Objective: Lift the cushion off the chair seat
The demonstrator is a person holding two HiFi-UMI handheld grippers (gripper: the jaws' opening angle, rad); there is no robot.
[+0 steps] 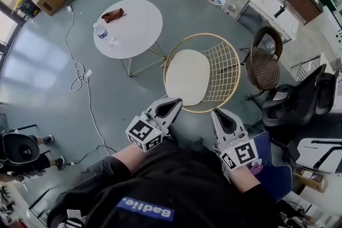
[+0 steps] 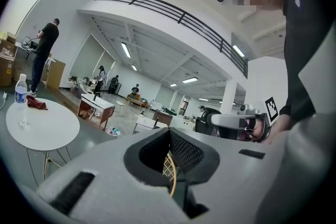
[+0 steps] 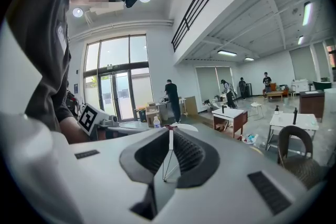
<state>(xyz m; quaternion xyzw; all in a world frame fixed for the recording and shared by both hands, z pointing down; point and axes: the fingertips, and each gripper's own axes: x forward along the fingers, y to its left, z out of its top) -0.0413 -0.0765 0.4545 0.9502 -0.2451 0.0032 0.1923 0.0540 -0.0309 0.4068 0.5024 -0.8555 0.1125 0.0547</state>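
We're looking down on the gold wire chair (image 1: 227,69), and the cream cushion (image 1: 187,76) lies flat on its seat. Our left hand-held gripper (image 1: 172,103) is at the chair's near rim, just beside the cushion's near edge, though we cannot tell whether it touches. Its jaws are clenched together on nothing, and through the slit between them we glimpse only a bit of gold wire. Our right hand-held gripper (image 1: 220,114) hovers near the rim further right, also clenched and empty. Beyond the chair stands the round white surface (image 1: 139,34), carrying a water bottle (image 1: 101,31) and a reddish-brown cloth (image 1: 113,15). A dark wicker chair (image 1: 263,64) stands off to the right. A white cable (image 1: 80,72) trails over the grey floor (image 1: 43,61).
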